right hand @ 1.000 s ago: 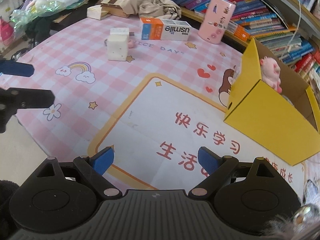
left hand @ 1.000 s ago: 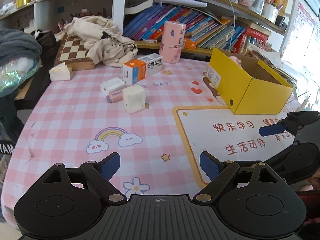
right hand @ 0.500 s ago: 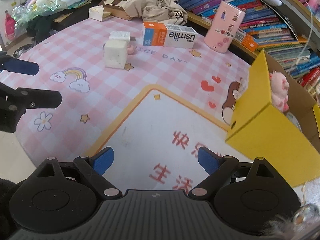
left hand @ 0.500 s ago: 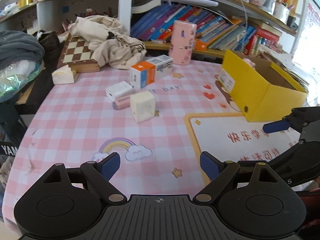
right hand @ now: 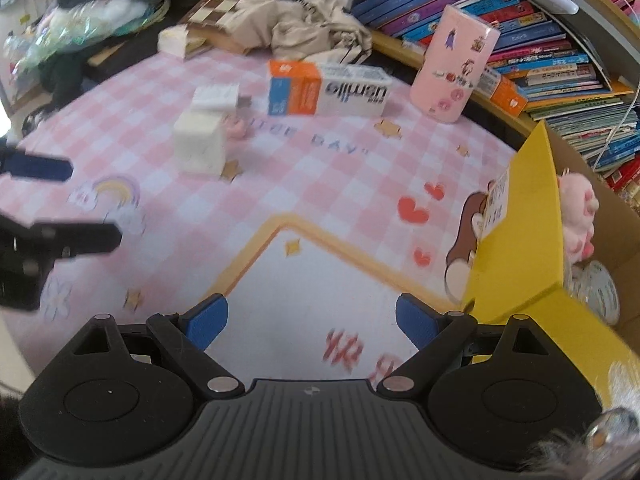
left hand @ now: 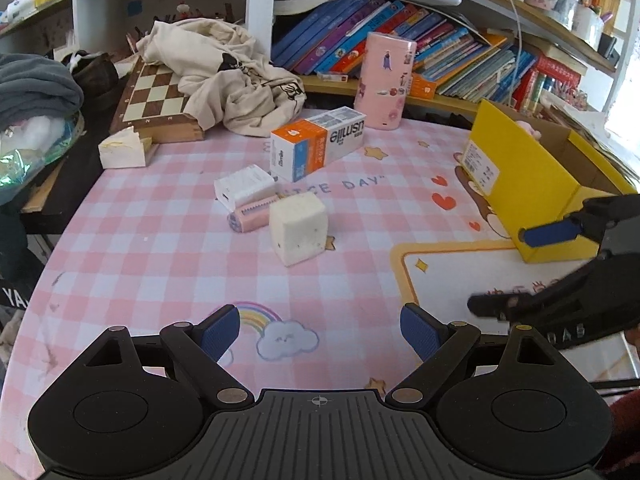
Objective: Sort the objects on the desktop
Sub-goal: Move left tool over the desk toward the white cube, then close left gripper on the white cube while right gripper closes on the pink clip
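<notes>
Left gripper (left hand: 320, 328) jaws wide apart, nothing between them, hanging over the pink checked surface (left hand: 168, 264) above a rainbow-and-cloud print (left hand: 276, 328); right gripper (right hand: 312, 320) also spread wide and empty, over the white panel with the yellow border (right hand: 304, 280); each gripper shows at the edge of the other's view, right one at the left view's right edge, left one at the right view's left edge; loose items sit in a cluster mid-surface: cream foam cube (left hand: 298, 230) nearest, pink eraser-like stick (left hand: 252, 216) touching its left side, white charger block (left hand: 244, 186) just behind the stick, orange-and-white toothbrush box (left hand: 318, 148) lying on its side behind those; pink cylinder case (left hand: 384, 80) upright near the bookshelf edge; yellow box (left hand: 520, 184) open on the right side of the surface, a pink plush toy (right hand: 578, 216) and a round patterned item inside it, identity unclear; at the far left a chessboard (left hand: 152, 96) with beige cloth (left hand: 232, 76) heaped on it, a small white torn carton (left hand: 120, 152) beside the board; rows of books (left hand: 440, 52) on the shelf behind; right view is motion-blurred.
</notes>
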Motion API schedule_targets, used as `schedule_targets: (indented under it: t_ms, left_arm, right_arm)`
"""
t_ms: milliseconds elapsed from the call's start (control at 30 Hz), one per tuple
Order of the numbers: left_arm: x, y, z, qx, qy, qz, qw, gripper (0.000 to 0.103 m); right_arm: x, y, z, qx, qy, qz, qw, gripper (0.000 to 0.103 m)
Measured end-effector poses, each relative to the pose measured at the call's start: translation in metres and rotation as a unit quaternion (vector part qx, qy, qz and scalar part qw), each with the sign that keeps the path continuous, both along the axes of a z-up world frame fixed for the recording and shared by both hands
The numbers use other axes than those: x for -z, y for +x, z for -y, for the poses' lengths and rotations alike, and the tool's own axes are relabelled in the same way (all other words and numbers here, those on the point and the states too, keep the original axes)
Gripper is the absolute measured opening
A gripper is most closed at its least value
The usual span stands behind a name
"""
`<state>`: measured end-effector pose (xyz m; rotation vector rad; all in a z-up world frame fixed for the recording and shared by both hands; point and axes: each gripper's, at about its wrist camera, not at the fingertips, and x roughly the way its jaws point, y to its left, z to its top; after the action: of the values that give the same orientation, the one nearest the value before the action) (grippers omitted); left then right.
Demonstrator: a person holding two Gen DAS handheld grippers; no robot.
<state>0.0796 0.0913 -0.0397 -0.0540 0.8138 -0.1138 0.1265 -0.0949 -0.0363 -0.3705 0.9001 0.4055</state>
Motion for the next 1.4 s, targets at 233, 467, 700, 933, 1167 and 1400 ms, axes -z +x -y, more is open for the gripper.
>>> schedule_targets:
  t_ms: [233, 467, 700, 933, 1167, 1400]
  left_arm:
    - [0.006, 0.027, 0.001, -0.006, 0.010, 0.008, 0.9999, 0.090]
    - [0.016, 0.059, 0.006, -0.019, 0.030, 0.014, 0.9993, 0.090]
    - [0.025, 0.081, 0.011, -0.023, 0.036, 0.022, 0.9989, 0.089]
    - [0.037, 0.097, 0.016, -0.021, 0.049, 0.015, 0.9985, 0.079]
    - [0.047, 0.101, -0.003, -0.015, -0.002, -0.002, 0.9999, 0.043]
    - [0.044, 0.081, -0.028, -0.027, -0.021, -0.016, 0.9993, 0.039]
  right_arm:
    - [-0.009, 0.041, -0.004, 0.024, 0.033, 0.007, 0.999, 0.091]
    - [-0.011, 0.063, -0.013, 0.019, 0.043, 0.016, 0.999, 0.092]
    - [-0.010, 0.080, -0.016, 0.014, 0.052, 0.014, 0.998, 0.092]
    - [-0.008, 0.096, -0.022, 0.011, 0.062, 0.003, 0.998, 0.092]
    - [-0.006, 0.109, -0.037, -0.005, 0.069, -0.006, 0.998, 0.092]
    - [-0.002, 0.123, -0.059, -0.029, 0.081, -0.013, 0.996, 0.091]
